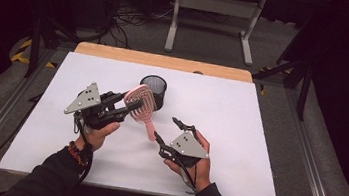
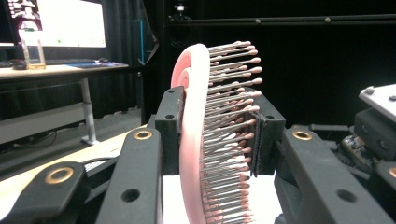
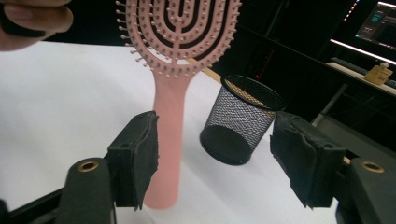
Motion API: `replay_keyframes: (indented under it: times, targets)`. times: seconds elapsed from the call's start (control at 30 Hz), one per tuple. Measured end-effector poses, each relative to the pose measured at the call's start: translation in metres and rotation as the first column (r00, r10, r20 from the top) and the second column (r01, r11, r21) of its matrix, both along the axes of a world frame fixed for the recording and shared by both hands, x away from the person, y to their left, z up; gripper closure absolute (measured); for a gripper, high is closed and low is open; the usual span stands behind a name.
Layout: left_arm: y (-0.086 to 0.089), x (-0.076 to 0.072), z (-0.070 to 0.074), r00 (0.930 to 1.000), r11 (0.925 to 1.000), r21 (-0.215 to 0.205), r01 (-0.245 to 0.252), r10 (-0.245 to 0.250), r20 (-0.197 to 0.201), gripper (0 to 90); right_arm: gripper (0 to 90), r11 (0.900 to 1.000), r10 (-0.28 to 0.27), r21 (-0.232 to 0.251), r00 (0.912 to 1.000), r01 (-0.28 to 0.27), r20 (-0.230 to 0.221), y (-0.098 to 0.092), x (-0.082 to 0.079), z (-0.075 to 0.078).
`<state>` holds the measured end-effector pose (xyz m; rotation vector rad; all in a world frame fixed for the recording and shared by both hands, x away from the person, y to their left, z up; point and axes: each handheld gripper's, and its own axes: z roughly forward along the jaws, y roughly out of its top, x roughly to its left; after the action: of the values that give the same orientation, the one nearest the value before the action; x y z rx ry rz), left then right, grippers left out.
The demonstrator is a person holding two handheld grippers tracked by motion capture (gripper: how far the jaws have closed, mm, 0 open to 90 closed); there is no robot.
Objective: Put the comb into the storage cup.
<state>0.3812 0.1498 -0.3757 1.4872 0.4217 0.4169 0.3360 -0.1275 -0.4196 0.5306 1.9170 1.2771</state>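
Observation:
A pink paddle hairbrush is held above the white table with its handle pointing toward the person. My left gripper is shut on the brush's head. In the left gripper view the pads clamp the pink head on one side and its bristles on the other. My right gripper stands open at the handle's end. In the right gripper view the handle hangs just beside the left pad, with a wide gap to the other pad. A black mesh cup stands upright behind the brush, and its inside looks empty.
The white board covers the table, and a wooden strip shows along its far edge. Metal rails run down both sides. A white desk frame and cables lie on the floor beyond.

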Motion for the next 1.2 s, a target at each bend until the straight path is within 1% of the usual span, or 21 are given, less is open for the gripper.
replay_keyframes:
  times: [0.1,0.17,0.2,0.33,0.37,0.43,0.5,0.57,0.6,0.63,0.7,0.73,0.83,0.9,1.0,1.07,1.2]
  targets:
    - [0.004,0.001,0.0,0.9999,0.9999,0.003,-0.011,0.011,-0.001,64.3,28.8,1.0,-0.001,0.007,1.0,0.001,0.005,-0.005,0.0,0.002]
    - [0.006,0.001,0.0,0.9999,0.9999,0.002,-0.012,0.012,-0.003,64.3,26.4,1.0,0.004,0.021,1.0,-0.004,0.0,-0.009,0.0,0.003]
    - [0.007,0.001,0.0,0.9999,0.9999,0.009,-0.013,0.013,-0.004,64.3,25.2,1.0,0.001,0.019,1.0,-0.001,-0.003,-0.011,0.0,0.003]
    - [0.011,0.002,-0.002,0.9999,0.9998,0.013,-0.014,0.014,-0.007,64.3,24.8,1.0,-0.02,0.011,0.9998,0.02,-0.003,-0.019,0.0,0.002]
    - [0.012,0.002,-0.001,0.9998,0.9997,0.018,-0.017,0.017,-0.006,64.3,24.5,0.999,-0.031,0.008,0.9995,0.031,-0.001,-0.021,0.0,0.002]
    - [0.014,0.002,-0.001,0.9998,0.9996,0.017,-0.022,0.022,0.001,64.3,23.5,1.0,-0.027,0.017,0.9996,0.027,-0.006,-0.025,0.001,0.0]
    - [0.016,0.002,0.0,0.9997,0.9996,0.014,-0.024,0.024,0.005,64.3,22.5,1.0,-0.029,0.011,0.9995,0.029,-0.011,-0.028,0.002,-0.001]
    - [0.019,0.002,0.001,0.9996,0.9995,0.014,-0.027,0.027,0.01,64.3,21.2,0.999,-0.026,0.019,0.9996,0.026,-0.012,-0.031,0.001,-0.002]
    - [0.02,0.002,0.002,0.9995,0.9994,0.015,-0.03,0.03,0.013,64.3,19.5,0.999,-0.031,0.015,0.9994,0.032,-0.011,-0.032,0.001,-0.002]
    - [0.02,0.001,0.002,0.9993,0.9993,0.015,-0.033,0.033,0.015,64.3,17.8,0.999,-0.033,0.018,0.9994,0.033,-0.005,-0.034,0.0,-0.003]
    - [0.022,0.001,0.003,0.9991,0.999,0.024,-0.038,0.037,0.022,64.2,15.3,0.999,-0.032,0.04,0.9995,0.031,0.006,-0.038,-0.002,-0.004]
    - [0.022,0.001,0.003,0.999,0.9989,0.024,-0.04,0.039,0.023,64.3,13.8,0.999,-0.033,0.04,0.9994,0.033,0.007,-0.04,-0.003,-0.004]
    - [0.023,0.002,0.004,0.999,0.9988,0.028,-0.039,0.039,0.023,64.3,10.3,0.999,-0.038,0.033,0.9993,0.038,0.001,-0.043,-0.004,-0.007]
    - [0.024,0.002,0.005,0.9987,0.9986,0.03,-0.043,0.042,0.027,64.2,9.8,0.999,-0.044,0.019,0.999,0.044,-0.004,-0.046,-0.005,-0.009]
    - [0.026,0.002,0.006,0.9986,0.9984,0.035,-0.045,0.044,0.03,64.3,9.2,0.999,-0.048,0.016,0.9988,0.048,-0.008,-0.049,-0.006,-0.011]
    - [0.026,0.002,0.006,0.9981,0.9983,0.028,-0.051,0.05,0.035,64.2,9.0,0.998,-0.053,0.018,0.9985,0.054,-0.014,-0.052,-0.007,-0.012]
    - [0.028,0.001,0.007,0.9978,0.9979,0.039,-0.051,0.05,0.044,64.2,9.0,0.998,-0.065,0.002,0.9979,0.065,-0.006,-0.055,-0.009,-0.014]
